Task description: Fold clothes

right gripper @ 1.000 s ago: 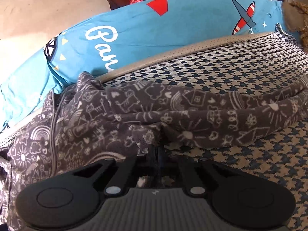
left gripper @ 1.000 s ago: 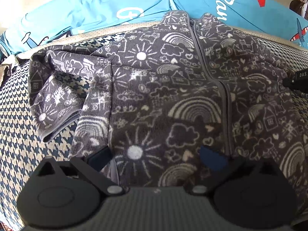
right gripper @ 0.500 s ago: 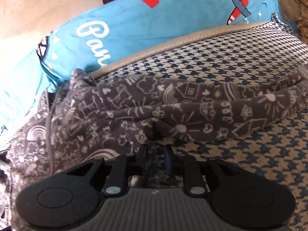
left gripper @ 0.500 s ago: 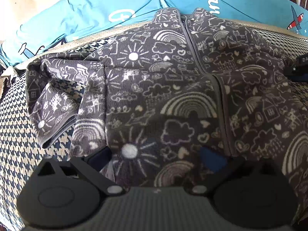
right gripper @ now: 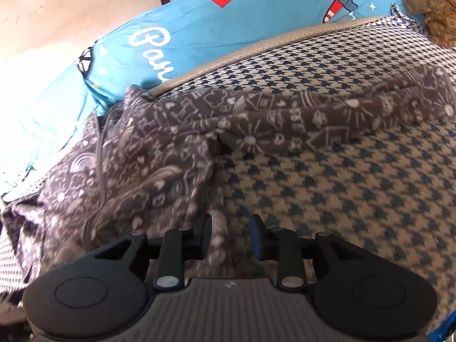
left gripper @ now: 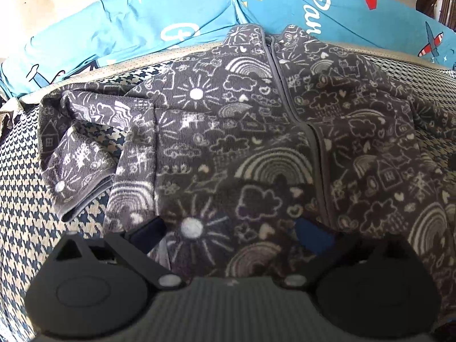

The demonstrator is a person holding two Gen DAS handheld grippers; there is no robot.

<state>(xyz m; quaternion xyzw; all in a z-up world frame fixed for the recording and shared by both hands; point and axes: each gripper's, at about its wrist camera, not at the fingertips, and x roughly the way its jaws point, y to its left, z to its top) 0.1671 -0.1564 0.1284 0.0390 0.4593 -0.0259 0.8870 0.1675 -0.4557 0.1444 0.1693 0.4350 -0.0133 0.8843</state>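
A dark grey fleece jacket [left gripper: 256,131] with white doodles lies front up on a houndstooth surface, its zip [left gripper: 302,119] closed. Its left sleeve [left gripper: 82,154] is folded in on itself. My left gripper [left gripper: 230,233] hovers open and wide over the jacket's lower front, gripping nothing. In the right wrist view the jacket [right gripper: 148,165] fills the left side and its other sleeve [right gripper: 313,119] stretches out to the right. My right gripper [right gripper: 230,233] is at the jacket's side edge with its jaws opening. A blurred bit of fabric shows between the pads, which do not press on it.
The houndstooth cover [right gripper: 342,199] spreads bare to the right of the jacket and also shows at the left [left gripper: 25,199]. Blue printed pillows [left gripper: 142,28] [right gripper: 228,28] line the far edge. A brown patterned cloth [right gripper: 436,8] sits at the far right corner.
My right gripper has opened, let go of the jacket's fabric and drawn back from it. It has also left the right edge of the left wrist view. The left gripper has stayed put.
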